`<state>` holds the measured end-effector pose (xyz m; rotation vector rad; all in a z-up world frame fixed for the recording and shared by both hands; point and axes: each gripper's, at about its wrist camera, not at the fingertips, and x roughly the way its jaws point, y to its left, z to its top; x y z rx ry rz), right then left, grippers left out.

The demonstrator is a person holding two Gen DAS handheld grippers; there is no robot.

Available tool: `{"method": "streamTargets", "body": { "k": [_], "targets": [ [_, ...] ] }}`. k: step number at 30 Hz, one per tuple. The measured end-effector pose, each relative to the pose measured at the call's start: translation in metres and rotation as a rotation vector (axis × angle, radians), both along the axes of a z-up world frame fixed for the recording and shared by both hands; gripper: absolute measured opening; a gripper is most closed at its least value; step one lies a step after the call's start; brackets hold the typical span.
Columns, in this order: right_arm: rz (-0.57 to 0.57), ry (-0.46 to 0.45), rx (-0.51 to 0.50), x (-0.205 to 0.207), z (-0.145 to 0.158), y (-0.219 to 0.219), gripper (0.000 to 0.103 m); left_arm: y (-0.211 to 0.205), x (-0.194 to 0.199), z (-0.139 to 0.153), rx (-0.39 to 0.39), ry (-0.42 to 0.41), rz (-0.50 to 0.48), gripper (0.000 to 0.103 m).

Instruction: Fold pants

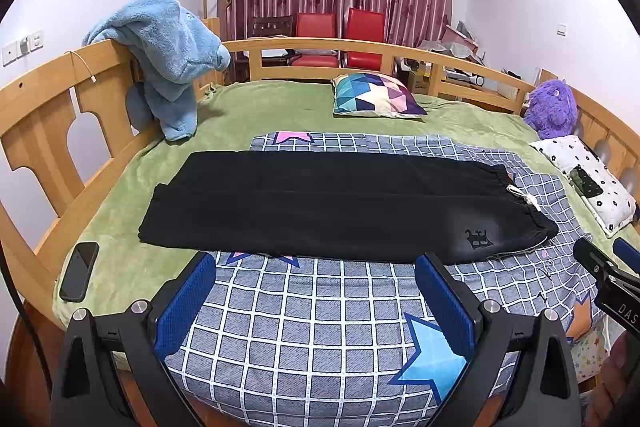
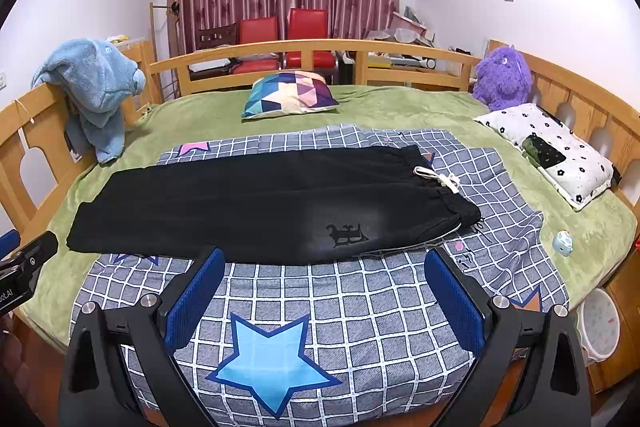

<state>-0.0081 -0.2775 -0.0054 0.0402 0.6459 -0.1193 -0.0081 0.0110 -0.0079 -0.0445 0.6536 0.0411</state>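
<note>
Black pants (image 1: 320,203) lie flat across a checked grey-blue sheet (image 1: 320,311) on the bed, legs side by side, waistband with white drawstring (image 1: 522,195) at the right, cuffs at the left. They also show in the right wrist view (image 2: 260,203). My left gripper (image 1: 316,283) is open and empty, just short of the pants' near edge. My right gripper (image 2: 324,279) is open and empty, near the waist end by the printed emblem (image 2: 346,233). The right gripper's fingers also show at the right edge of the left wrist view (image 1: 600,263).
A black phone (image 1: 79,271) lies on the green blanket (image 1: 248,115) at the left. A patterned cushion (image 1: 376,95), purple plush (image 1: 554,109), spotted pillow (image 1: 588,179) and blue plush robe (image 1: 168,55) sit around the wooden bed rail (image 1: 320,45). A small blue toy (image 2: 562,242) lies right.
</note>
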Motion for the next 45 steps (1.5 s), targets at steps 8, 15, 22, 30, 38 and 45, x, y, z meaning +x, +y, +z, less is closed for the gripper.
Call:
{"method": "streamTargets", "body": {
  "k": [8, 15, 22, 30, 38, 45],
  "targets": [
    [0.003, 0.002, 0.001, 0.002, -0.001, 0.001, 0.099, -0.003, 0.002, -0.002, -0.007, -0.001, -0.011, 0.1],
    [0.01, 0.005, -0.016, 0.017, -0.008, 0.009, 0.099, -0.003, 0.018, -0.013, -0.032, 0.015, -0.04, 0.1],
    [0.025, 0.001, -0.04, 0.041, -0.027, 0.017, 0.099, 0.008, 0.049, -0.042, -0.054, 0.063, -0.039, 0.099],
    [0.06, 0.005, -0.012, 0.077, -0.063, 0.001, 0.098, 0.047, 0.086, -0.099, -0.102, 0.162, 0.015, 0.096],
    [0.06, 0.141, 0.029, 0.127, -0.119, -0.038, 0.079, 0.095, 0.114, -0.142, -0.212, 0.209, 0.06, 0.094],
    [0.02, 0.208, 0.104, 0.148, -0.15, -0.084, 0.077, 0.127, 0.136, -0.175, -0.207, 0.243, 0.123, 0.089]
  ]
}}
